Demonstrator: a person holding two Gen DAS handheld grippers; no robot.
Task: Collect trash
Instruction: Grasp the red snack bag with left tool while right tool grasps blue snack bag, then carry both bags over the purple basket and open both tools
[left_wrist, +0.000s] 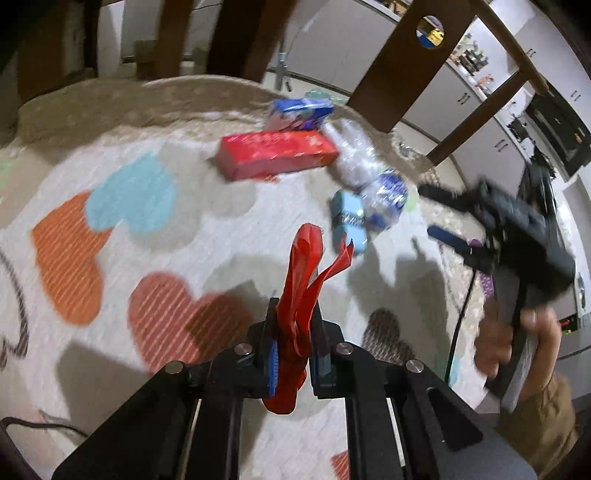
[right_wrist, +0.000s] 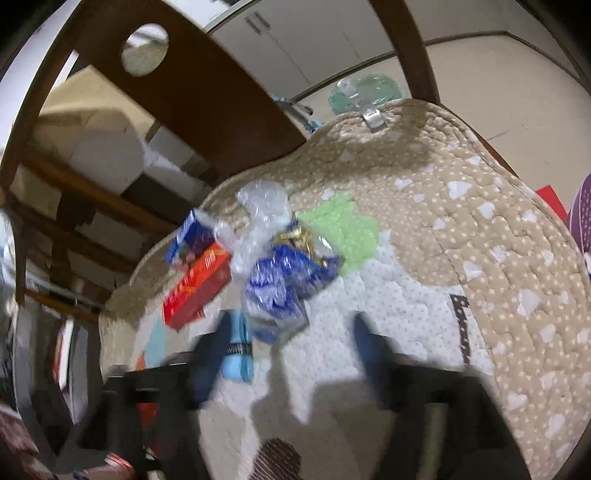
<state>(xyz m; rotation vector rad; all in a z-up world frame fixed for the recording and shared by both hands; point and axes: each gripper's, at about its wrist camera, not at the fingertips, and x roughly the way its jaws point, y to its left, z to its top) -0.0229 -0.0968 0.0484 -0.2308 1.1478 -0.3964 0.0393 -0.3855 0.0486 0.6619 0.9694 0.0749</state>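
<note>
My left gripper (left_wrist: 293, 332) is shut on a red plastic bag (left_wrist: 301, 280) and holds it above the quilted tablecloth (left_wrist: 147, 192). Ahead lie a red box (left_wrist: 277, 153), a blue carton (left_wrist: 299, 112), a crushed clear bottle with a blue label (left_wrist: 369, 173) and a small light-blue pack (left_wrist: 347, 221). My right gripper (right_wrist: 295, 354) is open, blurred by motion, close to the crushed bottle (right_wrist: 275, 269) and the light-blue pack (right_wrist: 236, 354). The red box (right_wrist: 195, 288) and blue carton (right_wrist: 190, 236) lie to its left. The right gripper also shows in the left wrist view (left_wrist: 443, 214).
Wooden chair backs (left_wrist: 410, 55) stand along the table's far edge. A chair back with a round hole (right_wrist: 177, 92) rises behind the trash. White cabinets (left_wrist: 480, 122) line the wall. A green glass object (right_wrist: 365, 92) sits beyond the table edge.
</note>
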